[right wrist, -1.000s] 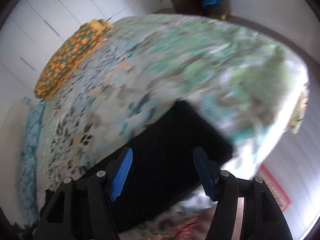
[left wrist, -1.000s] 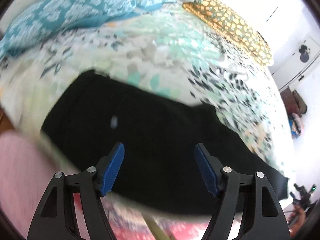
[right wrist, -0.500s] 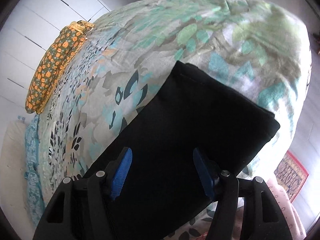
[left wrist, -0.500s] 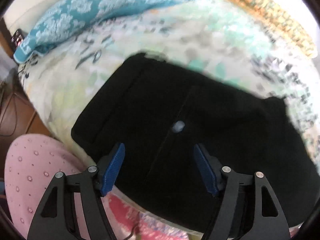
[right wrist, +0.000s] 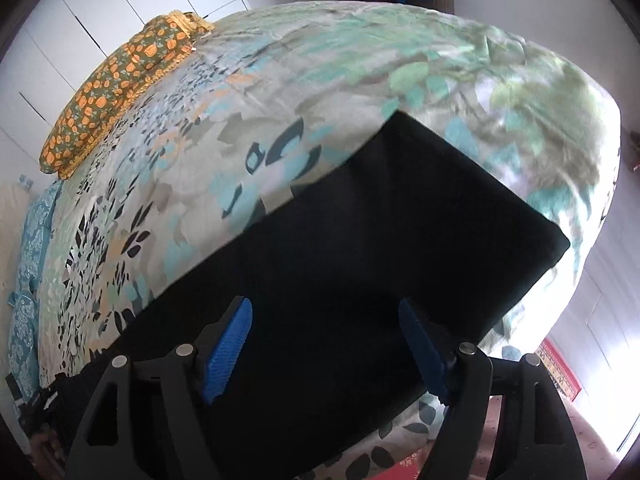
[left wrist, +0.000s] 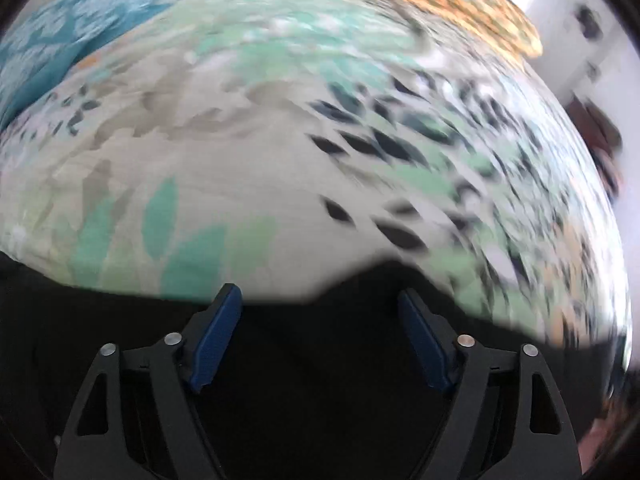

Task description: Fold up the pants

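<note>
Black pants (right wrist: 380, 240) lie flat on a bed with a leaf-print sheet (right wrist: 280, 80). In the right wrist view the leg end reaches the bed's right corner. My right gripper (right wrist: 324, 344) is open and empty, hovering over the pants near the bed's front edge. In the left wrist view, which is blurred, the pants (left wrist: 320, 360) fill the bottom of the frame and their far edge lies just past the fingertips. My left gripper (left wrist: 320, 336) is open and empty above them.
An orange-patterned pillow (right wrist: 120, 88) lies at the far side of the bed and also shows in the left wrist view (left wrist: 440, 4). A teal patterned pillow (left wrist: 68, 40) lies at the far left. White wardrobe doors (right wrist: 120, 0) stand behind the bed. A red rug (right wrist: 560, 372) lies on the floor.
The left gripper has swung up and forward, so the pants dropped to the bottom of its view and more bedsheet shows. The right gripper shifted slightly; both stay open.
</note>
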A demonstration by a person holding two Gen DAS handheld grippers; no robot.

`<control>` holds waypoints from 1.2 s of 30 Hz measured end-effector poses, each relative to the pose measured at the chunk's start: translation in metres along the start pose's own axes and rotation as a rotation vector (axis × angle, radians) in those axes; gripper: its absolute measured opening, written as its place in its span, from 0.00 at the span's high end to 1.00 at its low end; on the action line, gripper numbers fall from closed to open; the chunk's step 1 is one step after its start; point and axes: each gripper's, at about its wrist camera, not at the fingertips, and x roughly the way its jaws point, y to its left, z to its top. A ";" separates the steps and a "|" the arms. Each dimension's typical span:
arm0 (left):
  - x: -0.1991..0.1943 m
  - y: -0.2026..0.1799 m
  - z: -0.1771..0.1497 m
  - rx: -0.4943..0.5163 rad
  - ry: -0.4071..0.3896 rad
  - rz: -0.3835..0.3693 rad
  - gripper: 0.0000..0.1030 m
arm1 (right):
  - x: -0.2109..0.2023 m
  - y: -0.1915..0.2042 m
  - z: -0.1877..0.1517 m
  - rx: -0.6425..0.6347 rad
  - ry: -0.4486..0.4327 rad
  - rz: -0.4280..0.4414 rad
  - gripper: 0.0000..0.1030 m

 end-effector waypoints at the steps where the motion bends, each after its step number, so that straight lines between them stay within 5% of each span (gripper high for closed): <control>1: -0.001 0.003 0.004 -0.041 -0.004 0.006 0.21 | -0.001 0.000 -0.001 -0.006 -0.011 0.004 0.25; 3: -0.010 0.009 0.007 -0.106 -0.016 0.023 0.24 | -0.001 0.001 -0.003 -0.029 -0.009 0.008 0.23; 6: -0.033 0.017 -0.005 -0.136 -0.063 -0.045 0.24 | -0.003 0.000 -0.003 -0.037 -0.018 0.016 0.23; 12: -0.060 0.025 -0.062 0.010 -0.098 0.026 0.20 | -0.031 -0.033 0.028 0.097 -0.122 0.175 0.23; 17: -0.060 0.021 -0.075 0.050 -0.076 0.058 0.20 | -0.052 -0.086 0.094 0.076 -0.167 0.085 0.23; 19: -0.063 0.011 -0.071 0.054 -0.081 0.025 0.20 | -0.050 -0.096 0.111 0.008 -0.126 0.100 0.23; 23: -0.068 -0.015 -0.072 0.097 -0.073 -0.017 0.20 | -0.023 -0.094 0.115 -0.115 0.095 0.304 0.23; 28: -0.074 -0.039 -0.077 0.193 -0.052 -0.022 0.20 | 0.017 -0.084 0.098 -0.246 0.235 0.269 0.24; 32: -0.084 -0.040 -0.081 0.221 -0.048 -0.014 0.20 | 0.034 -0.087 0.092 -0.246 0.325 0.395 0.25; 36: -0.086 -0.029 -0.087 0.210 -0.048 0.006 0.20 | 0.047 -0.100 0.096 -0.177 0.364 0.419 0.47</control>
